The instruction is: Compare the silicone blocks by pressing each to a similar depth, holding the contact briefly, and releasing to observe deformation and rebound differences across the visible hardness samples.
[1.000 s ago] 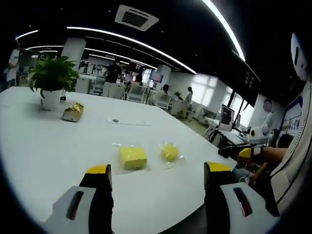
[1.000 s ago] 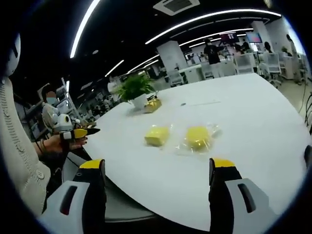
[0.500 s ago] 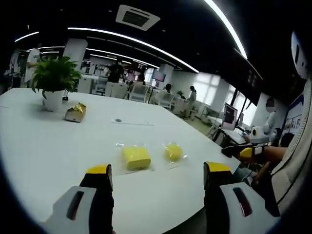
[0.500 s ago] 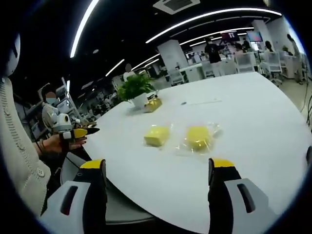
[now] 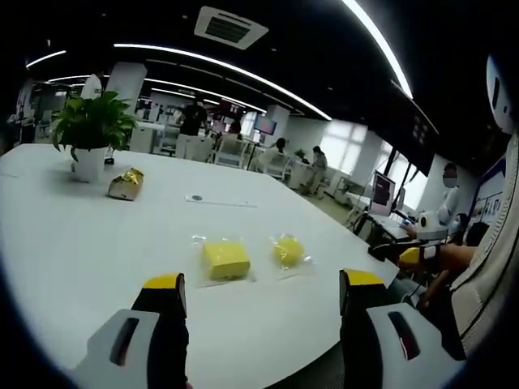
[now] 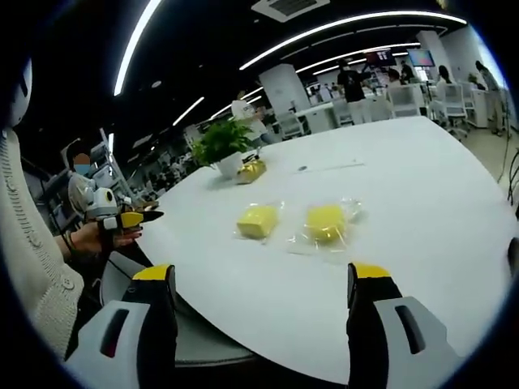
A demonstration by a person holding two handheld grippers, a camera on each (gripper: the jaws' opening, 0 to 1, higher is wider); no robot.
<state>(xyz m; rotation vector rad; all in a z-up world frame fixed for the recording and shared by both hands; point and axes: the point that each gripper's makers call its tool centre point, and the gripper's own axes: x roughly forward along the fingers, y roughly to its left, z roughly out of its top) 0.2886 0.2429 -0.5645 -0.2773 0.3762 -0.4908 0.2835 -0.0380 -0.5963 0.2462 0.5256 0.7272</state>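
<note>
both grippers' jaws wide apart above two bagged silicone blocks.

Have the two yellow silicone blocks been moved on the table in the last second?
No. In the left gripper view the square block and the rounder block keep their spacing and their placement relative to the potted plant; only the camera drifted slightly.
</note>
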